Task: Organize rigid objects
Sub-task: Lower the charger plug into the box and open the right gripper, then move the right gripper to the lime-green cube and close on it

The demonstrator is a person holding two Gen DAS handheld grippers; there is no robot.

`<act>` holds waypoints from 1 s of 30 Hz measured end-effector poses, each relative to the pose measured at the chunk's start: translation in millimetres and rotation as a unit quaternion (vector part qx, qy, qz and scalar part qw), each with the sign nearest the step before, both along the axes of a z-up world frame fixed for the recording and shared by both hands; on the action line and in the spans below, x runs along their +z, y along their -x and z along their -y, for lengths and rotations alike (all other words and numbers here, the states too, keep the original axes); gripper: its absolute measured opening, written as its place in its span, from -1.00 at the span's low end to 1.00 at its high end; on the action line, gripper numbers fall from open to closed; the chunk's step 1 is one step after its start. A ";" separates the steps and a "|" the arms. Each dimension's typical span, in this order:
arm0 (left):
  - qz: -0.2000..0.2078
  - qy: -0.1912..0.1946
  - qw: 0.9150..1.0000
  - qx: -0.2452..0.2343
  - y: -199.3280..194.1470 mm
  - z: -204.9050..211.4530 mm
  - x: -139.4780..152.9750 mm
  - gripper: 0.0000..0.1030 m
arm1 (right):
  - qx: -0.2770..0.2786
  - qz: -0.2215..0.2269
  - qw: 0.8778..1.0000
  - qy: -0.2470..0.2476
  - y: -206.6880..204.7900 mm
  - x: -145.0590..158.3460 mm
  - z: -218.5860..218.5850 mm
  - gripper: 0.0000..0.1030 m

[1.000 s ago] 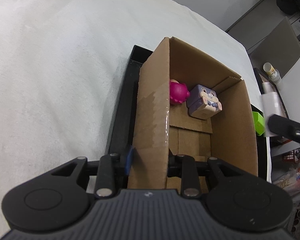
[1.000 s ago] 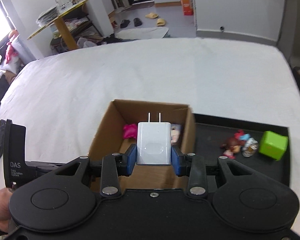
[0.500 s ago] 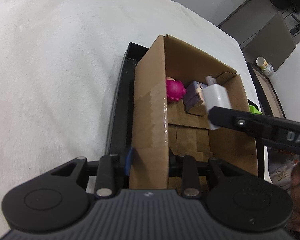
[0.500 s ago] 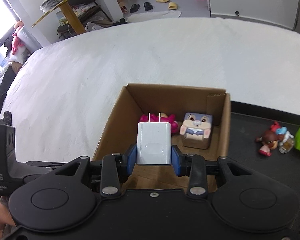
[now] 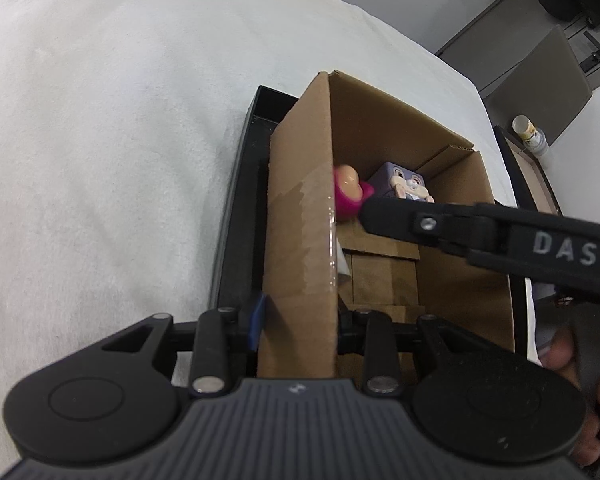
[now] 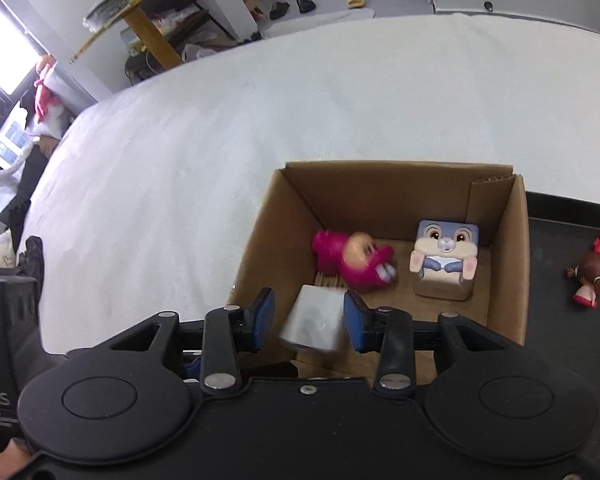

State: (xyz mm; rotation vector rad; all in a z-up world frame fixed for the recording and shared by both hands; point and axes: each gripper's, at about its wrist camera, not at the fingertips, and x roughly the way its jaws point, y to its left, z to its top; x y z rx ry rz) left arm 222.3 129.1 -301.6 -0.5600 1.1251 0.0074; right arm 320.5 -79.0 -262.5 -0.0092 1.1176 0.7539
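A cardboard box point(image 6: 504, 280) stands on a black tray point(image 6: 560, 248). My left gripper point(image 5: 298, 316) is shut on the box's near wall point(image 5: 300, 248). My right gripper point(image 6: 308, 320) is open over the box. A white charger point(image 6: 314, 322), blurred, is loose between its blue pads inside the box. A pink toy point(image 6: 352, 260) and a purple bunny cube point(image 6: 446, 258) lie on the box floor. In the left wrist view the right gripper's black body point(image 5: 480, 236) crosses the box above the pink toy point(image 5: 348, 192) and the bunny cube point(image 5: 400, 182).
A small doll figure point(image 6: 592, 276) lies on the black tray right of the box. The tray sits on a white cloth-covered surface point(image 6: 260, 120). A yellow table with clutter point(image 6: 140, 12) stands far behind.
My right gripper moved down over the box and opened; the white charger left its grip and dropped into the box. The pink toy has shifted. My left gripper still holds the box wall.
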 end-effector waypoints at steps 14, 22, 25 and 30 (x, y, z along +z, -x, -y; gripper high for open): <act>-0.004 -0.006 1.000 0.010 1.0 2.2 1.1 -0.40 | -0.041 0.013 0.999 0.013 0.6 24.2 60.9 -0.21; -0.009 -0.010 1.000 0.014 0.4 3.0 3.7 -0.40 | -0.057 0.031 0.998 0.015 -0.5 39.3 87.2 -0.05; -0.011 -0.010 1.000 0.016 -0.5 2.6 4.0 -0.40 | -0.074 0.037 0.996 0.023 -5.8 38.5 104.4 -0.03; -0.013 -0.012 1.000 0.016 -1.5 3.0 4.3 -0.40 | -0.087 0.048 0.993 0.057 -15.4 27.5 131.8 0.07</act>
